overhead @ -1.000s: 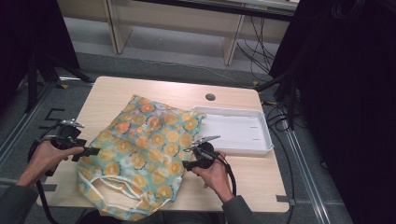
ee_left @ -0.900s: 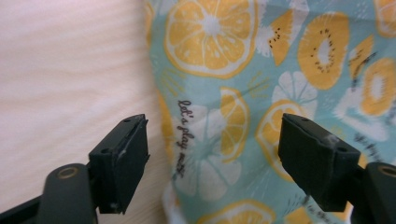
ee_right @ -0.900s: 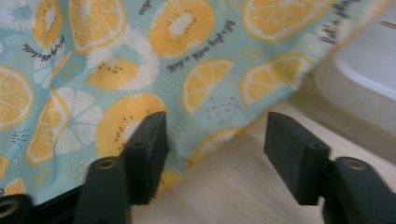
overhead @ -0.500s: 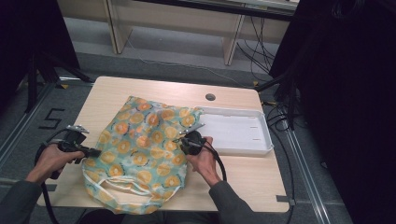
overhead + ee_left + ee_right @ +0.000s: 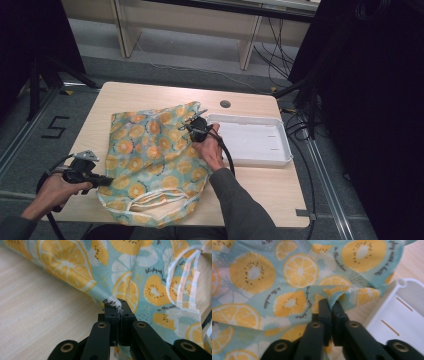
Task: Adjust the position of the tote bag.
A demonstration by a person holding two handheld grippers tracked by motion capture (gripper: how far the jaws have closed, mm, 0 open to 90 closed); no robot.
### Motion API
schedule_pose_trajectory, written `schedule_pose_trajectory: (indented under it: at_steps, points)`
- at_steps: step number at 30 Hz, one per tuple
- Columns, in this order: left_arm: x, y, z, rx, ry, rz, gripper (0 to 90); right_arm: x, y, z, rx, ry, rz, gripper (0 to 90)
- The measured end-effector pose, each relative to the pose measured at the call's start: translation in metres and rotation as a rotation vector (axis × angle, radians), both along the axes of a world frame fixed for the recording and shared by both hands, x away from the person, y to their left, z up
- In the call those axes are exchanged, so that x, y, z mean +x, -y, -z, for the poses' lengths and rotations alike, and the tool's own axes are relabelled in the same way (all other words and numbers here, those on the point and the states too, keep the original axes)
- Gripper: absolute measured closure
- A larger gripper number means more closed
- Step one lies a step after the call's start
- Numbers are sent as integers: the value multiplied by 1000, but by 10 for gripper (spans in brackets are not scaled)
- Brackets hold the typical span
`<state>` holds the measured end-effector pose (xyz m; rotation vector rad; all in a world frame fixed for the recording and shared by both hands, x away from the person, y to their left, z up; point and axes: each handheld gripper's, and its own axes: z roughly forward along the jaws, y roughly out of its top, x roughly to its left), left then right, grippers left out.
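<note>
Already the right gripper [image 5: 192, 124] has travelled forward across the light wooden table [image 5: 130, 95] compared with a second ago, carrying its pinch of cloth away from the near edge, while the left gripper [image 5: 102, 180] has stayed low at the near left corner. Seen from the high view, the teal cloth drawstring bag printed with orange and lemon slices [image 5: 150, 155] now lies stretched between the two tools, flatter and longer than before; I judge the work to be spreading or folding it, with the pull partly made. Just beyond and to the right of the right gripper sits a shallow white plastic tray [image 5: 280, 162].

Next, the left gripper view: the left gripper [image 5: 118, 310] has its jaws pressed together on a pointed corner of the bag [image 5: 140, 277], the rest of which fans out ahead and to the right; pale drawstring loops [image 5: 185, 272] hang off to that side.

Finally, the right gripper view: the right gripper [image 5: 330, 306] is clamped narrow on a raised fold at the bag's [image 5: 274, 277] edge, cloth spreading ahead and left, the tray [image 5: 402, 315] close on its right.
</note>
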<state>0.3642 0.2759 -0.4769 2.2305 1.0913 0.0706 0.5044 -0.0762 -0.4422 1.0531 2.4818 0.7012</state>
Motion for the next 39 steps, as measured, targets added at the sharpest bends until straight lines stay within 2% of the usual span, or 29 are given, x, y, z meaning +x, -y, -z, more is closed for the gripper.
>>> schedule_pose_trajectory:
  at_steps: [1,2,3,4,5,6,7,8,9,10,11,13,14,15,16,17,20,21,22,23,24,26,27,29,30,31,34,35,39]
  points:
    - [1,-1,-1,8,19,-15,876,-3,2,-2,-1,16,13,825]
    - [4,-4,-1,11,29,-12,877,-9,4,-5,-27,36,-2,767]
    - [4,-5,1,4,38,-33,877,-14,6,-8,-46,44,-14,713]
    - [6,-7,1,23,39,-32,878,-18,9,-10,-34,64,-41,679]
    - [8,-10,3,17,50,-53,878,-25,11,-13,1,76,-32,654]
    - [10,-11,3,34,40,-58,880,-35,16,-17,24,104,-56,625]
    - [12,-12,4,41,43,-68,882,-45,18,-20,48,103,-70,595]
    - [15,-12,4,47,42,-66,883,-54,19,-21,64,106,-115,575]
    - [19,-11,6,19,39,-74,881,-61,21,-22,58,121,-140,566]
    - [20,-11,6,23,26,-63,863,-77,21,-22,88,128,-199,554]
    - [20,-10,6,27,24,-61,849,-88,22,-21,107,126,-229,540]
    - [17,-7,6,10,34,-64,812,-109,22,-19,159,77,-279,528]
    - [15,-6,6,4,36,-63,771,-116,23,-19,156,57,-339,512]
    - [14,-7,3,18,15,-54,735,-126,24,-19,164,24,-352,511]
    - [12,-7,2,7,30,-74,691,-132,26,-18,201,6,-380,500]
    - [10,-9,-1,17,19,-55,649,-139,29,-17,217,-20,-387,484]
    - [2,-12,-9,-6,27,-75,561,-153,35,-9,205,-65,-453,471]
    - [-1,-13,-13,-18,30,-74,541,-157,36,-6,210,-89,-440,469]
    - [-4,-13,-16,-24,43,-90,515,-162,39,-1,210,-105,-447,469]
    - [-6,-14,-17,-34,74,-105,490,-165,41,2,186,-116,-474,467]
    - [-8,-13,-19,-36,78,-115,467,-170,42,5,183,-136,-477,466]
    - [-11,-14,-22,-24,80,-129,430,-176,45,8,181,-149,-487,465]
    - [-13,-14,-23,-33,80,-123,425,-179,46,8,180,-157,-484,465]
    - [-16,-12,-24,-38,91,-110,416,-184,46,11,171,-161,-524,467]
    - [-17,-11,-25,-37,90,-102,413,-188,45,12,164,-182,-515,467]
    - [-18,-8,-25,-34,93,-95,413,-188,44,15,149,-161,-561,470]
    - [-19,-5,-27,-15,96,-89,406,-195,36,22,117,-204,-601,497]
    - [-19,-4,-26,-31,101,-86,405,-194,34,24,93,-184,-627,509]
    - [-19,-4,-28,-35,107,-99,388,-193,32,31,48,-193,-654,559]
